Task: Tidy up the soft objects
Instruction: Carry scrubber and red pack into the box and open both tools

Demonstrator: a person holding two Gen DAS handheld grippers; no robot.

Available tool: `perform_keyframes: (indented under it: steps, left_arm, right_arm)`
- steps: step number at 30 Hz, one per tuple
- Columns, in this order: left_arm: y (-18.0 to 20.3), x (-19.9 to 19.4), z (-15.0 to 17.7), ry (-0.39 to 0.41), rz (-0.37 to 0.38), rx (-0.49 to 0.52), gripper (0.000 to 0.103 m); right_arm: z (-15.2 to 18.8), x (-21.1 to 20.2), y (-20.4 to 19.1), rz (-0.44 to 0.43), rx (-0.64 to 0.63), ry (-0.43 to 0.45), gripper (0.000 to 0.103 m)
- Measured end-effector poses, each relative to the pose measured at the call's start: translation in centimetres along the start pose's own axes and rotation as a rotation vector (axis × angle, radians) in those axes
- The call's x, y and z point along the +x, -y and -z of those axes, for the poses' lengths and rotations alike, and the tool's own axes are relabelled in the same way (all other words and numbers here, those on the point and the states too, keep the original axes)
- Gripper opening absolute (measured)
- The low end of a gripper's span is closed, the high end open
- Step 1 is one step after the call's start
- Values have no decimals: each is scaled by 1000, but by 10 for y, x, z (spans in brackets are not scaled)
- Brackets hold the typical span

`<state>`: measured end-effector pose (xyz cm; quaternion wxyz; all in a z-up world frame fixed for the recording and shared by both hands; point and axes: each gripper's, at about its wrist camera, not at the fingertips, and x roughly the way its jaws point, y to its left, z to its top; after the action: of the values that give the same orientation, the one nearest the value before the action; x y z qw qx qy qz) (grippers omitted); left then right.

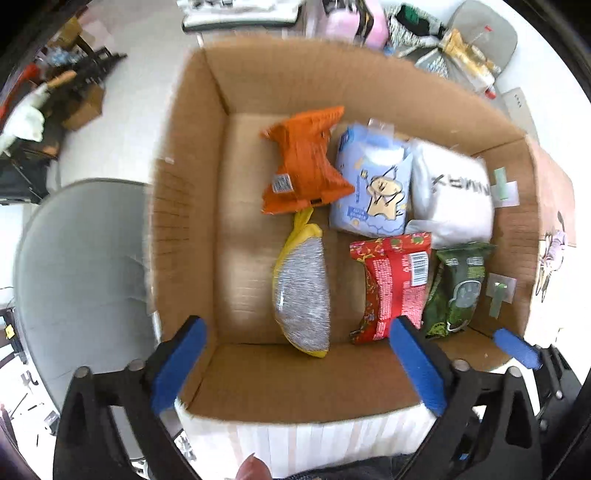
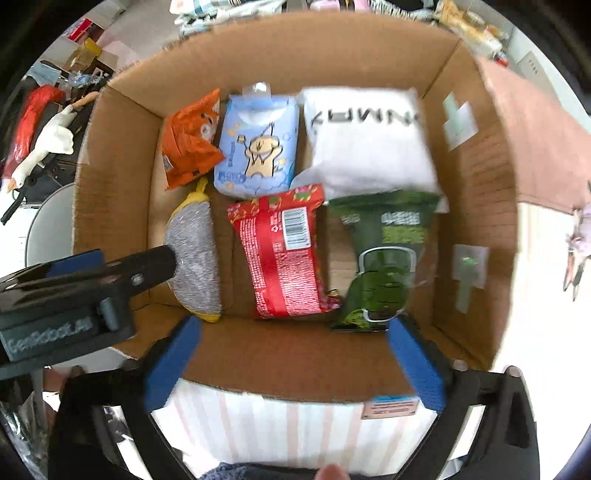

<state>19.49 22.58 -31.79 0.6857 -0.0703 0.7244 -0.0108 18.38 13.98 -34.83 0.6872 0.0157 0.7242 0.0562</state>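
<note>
An open cardboard box [image 1: 184, 192] [image 2: 110, 192] holds several soft packs: an orange pack [image 1: 303, 162] [image 2: 188, 147], a light blue cartoon pack [image 1: 373, 184] [image 2: 258, 147], a white pack [image 1: 454, 192] [image 2: 369, 140], a yellow-and-grey pack [image 1: 301, 291] [image 2: 194, 254], a red pack [image 1: 393, 284] [image 2: 284, 254] and a dark green pack [image 1: 458, 288] [image 2: 384, 254]. My left gripper [image 1: 295, 365] is open and empty above the box's near edge. My right gripper [image 2: 293, 363] is open and empty, also over the near edge. The left gripper's finger also shows in the right wrist view [image 2: 147, 262].
The box stands on a striped pink-and-white surface [image 2: 280, 424]. A grey chair seat [image 1: 81, 280] is at its left. Clutter lies behind: a white goose toy [image 2: 48, 144], pink items [image 1: 347, 22] and bags on another chair [image 1: 476, 48].
</note>
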Motion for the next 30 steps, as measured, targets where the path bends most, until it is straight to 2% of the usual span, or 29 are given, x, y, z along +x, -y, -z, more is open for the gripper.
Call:
perform_keyframes:
  steps: [4, 8, 15, 22, 30]
  left_arm:
    - [5, -37, 17, 92, -23, 7, 102]
    - [-11, -66, 28, 169, -51, 25, 102]
    - [-15, -103, 56, 251, -46, 12, 102]
    - [-11, -140, 86, 331, -48, 1, 102]
    - [-1, -162, 104, 392, -71, 3, 102]
  right_arm:
    - [7, -26, 9, 43, -6, 63, 103]
    - [18, -62, 33, 69, -13, 131, 103]
    - [52, -122, 46, 115, -5, 232, 103]
    - [84, -162, 49, 76, -23, 290, 103]
    - [110, -197, 49, 19, -47, 346, 103]
